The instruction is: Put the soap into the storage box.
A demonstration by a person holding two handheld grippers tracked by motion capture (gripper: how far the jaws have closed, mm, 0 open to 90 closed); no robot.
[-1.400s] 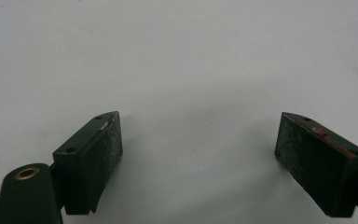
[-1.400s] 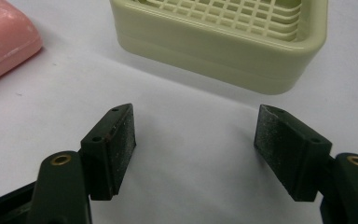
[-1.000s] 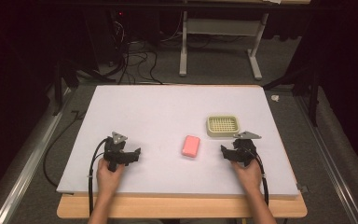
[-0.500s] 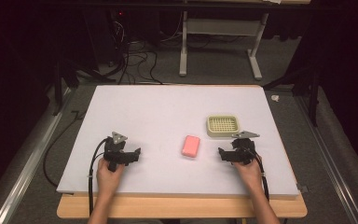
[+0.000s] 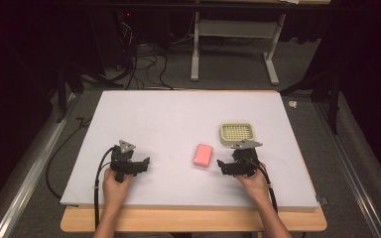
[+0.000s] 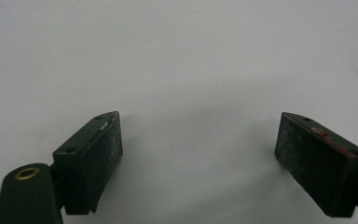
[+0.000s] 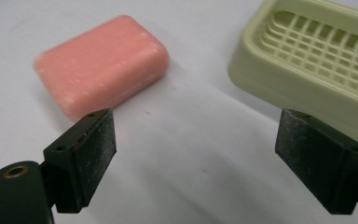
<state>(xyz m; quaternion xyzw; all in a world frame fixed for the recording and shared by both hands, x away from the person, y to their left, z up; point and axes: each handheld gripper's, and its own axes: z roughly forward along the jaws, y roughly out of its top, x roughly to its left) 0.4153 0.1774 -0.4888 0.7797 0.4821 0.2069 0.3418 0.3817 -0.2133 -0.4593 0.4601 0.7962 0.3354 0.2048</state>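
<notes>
A pink bar of soap lies flat on the white table top, near its middle front. A pale cream soap dish with a gridded insert stands just behind and right of it. My right gripper is open, low over the table, a short way right of the soap and in front of the dish, with nothing between its jaws. My left gripper is open over bare table at the front left.
The table's front edge lies close behind both hands. Beyond the far edge stand a grey metal frame and cables on the floor. A rail runs along the left side.
My right gripper has shifted slightly left and toward the soap. The left gripper, the soap and the dish have stayed put.
</notes>
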